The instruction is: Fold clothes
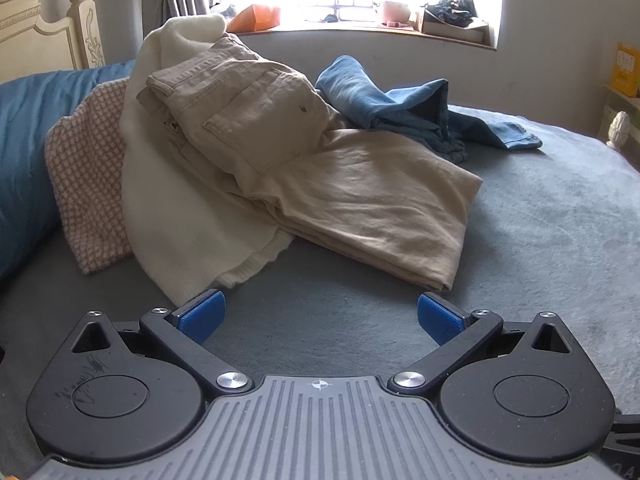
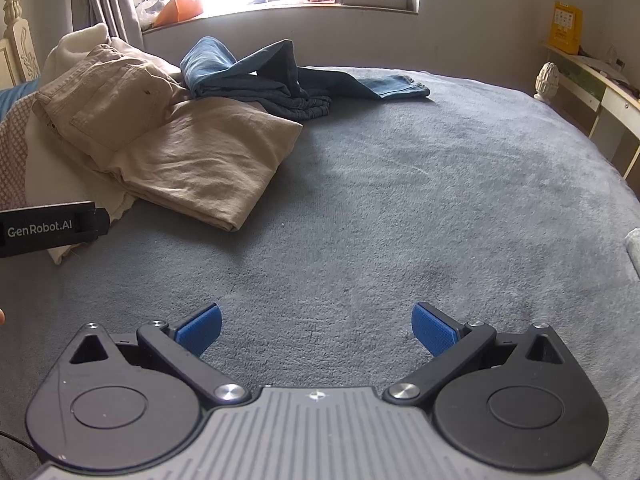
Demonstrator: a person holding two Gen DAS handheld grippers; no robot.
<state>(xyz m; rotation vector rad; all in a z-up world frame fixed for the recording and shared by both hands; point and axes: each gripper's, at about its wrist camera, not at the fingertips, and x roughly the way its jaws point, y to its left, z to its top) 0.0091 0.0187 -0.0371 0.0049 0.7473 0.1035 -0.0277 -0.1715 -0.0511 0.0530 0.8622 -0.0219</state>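
1. Both tools sit nearest the lens: left gripper (image 1: 320, 316) and right gripper (image 2: 316, 326), jaws spread wide, holding nothing, poised over bare bed cover (image 2: 400, 200), probably ready to reach.
2. Beige trousers (image 1: 340, 184) lie heaped beyond the left gripper, unfolded; jeans (image 1: 400, 108) behind them.
3. Strap (image 2: 52, 226) reads "GenRobot.AI".

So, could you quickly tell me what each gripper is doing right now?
Left gripper: open, holding nothing.
Right gripper: open, holding nothing.
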